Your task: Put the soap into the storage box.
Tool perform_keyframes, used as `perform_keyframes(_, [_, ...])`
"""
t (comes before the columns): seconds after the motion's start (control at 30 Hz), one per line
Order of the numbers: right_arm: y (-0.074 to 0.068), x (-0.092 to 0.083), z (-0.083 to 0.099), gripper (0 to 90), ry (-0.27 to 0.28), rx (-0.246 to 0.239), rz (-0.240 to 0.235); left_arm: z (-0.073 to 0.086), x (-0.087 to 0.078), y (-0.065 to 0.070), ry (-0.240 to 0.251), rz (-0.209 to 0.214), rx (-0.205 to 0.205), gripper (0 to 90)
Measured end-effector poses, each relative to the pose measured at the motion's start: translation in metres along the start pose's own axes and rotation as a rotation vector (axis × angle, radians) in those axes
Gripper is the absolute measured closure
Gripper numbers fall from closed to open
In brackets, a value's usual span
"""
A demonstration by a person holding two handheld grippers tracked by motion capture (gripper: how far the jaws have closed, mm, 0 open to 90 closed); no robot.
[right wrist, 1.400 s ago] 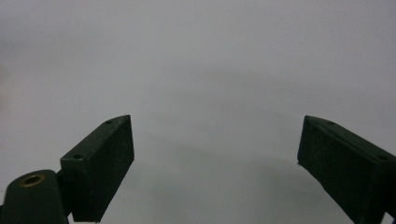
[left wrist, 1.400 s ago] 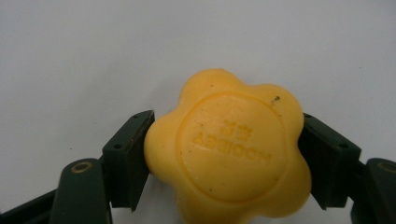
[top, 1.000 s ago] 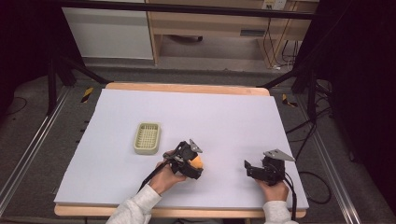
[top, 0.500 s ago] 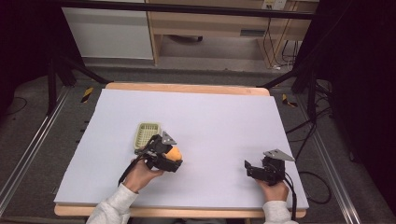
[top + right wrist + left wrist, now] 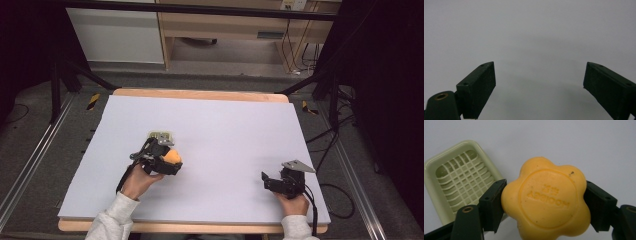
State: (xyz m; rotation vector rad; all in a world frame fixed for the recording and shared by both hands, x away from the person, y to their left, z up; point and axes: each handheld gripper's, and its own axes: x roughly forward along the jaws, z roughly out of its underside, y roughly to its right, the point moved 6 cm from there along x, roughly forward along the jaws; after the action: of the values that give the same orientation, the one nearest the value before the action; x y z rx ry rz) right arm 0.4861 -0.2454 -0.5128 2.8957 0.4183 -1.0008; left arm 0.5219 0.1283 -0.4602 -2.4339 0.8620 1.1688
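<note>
Soap point(image 5: 546, 200), an orange flower-shaped bar, sits clamped edge-on between the left tongs point(image 5: 544, 207), raised above the bench point(image 5: 235, 130) just beside the pale green slatted soap dish point(image 5: 459, 182); the likely step is setting it into that dish, so I would carry it over the grid, level it, lower until it rests, then release gently; farther right on the bench, the right tongs point(image 5: 539, 87) gape wide with nothing between them.
</note>
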Motion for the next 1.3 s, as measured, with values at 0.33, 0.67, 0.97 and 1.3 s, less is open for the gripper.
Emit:
perform_keyframes(0.33, [0.000, 0.000, 0.000, 11.2, -0.001, -0.001, -0.001, 0.000, -0.002, -0.015, 0.005, -0.028, -0.028, 26.5])
perform_keyframes(0.67, [-0.001, 0.001, 0.000, 11.2, -0.002, 0.001, -0.002, -0.004, -0.004, -0.030, 0.023, -0.039, -0.066, 26.5])
perform_keyframes(0.97, [0.000, 0.001, -0.001, 11.2, -0.004, 0.005, 0.000, -0.010, 0.000, -0.043, 0.023, -0.057, -0.083, 26.5])
perform_keyframes(1.3, [0.000, 0.001, -0.001, 11.2, -0.003, 0.006, 0.005, -0.014, 0.000, -0.058, 0.034, -0.073, -0.113, 26.5])
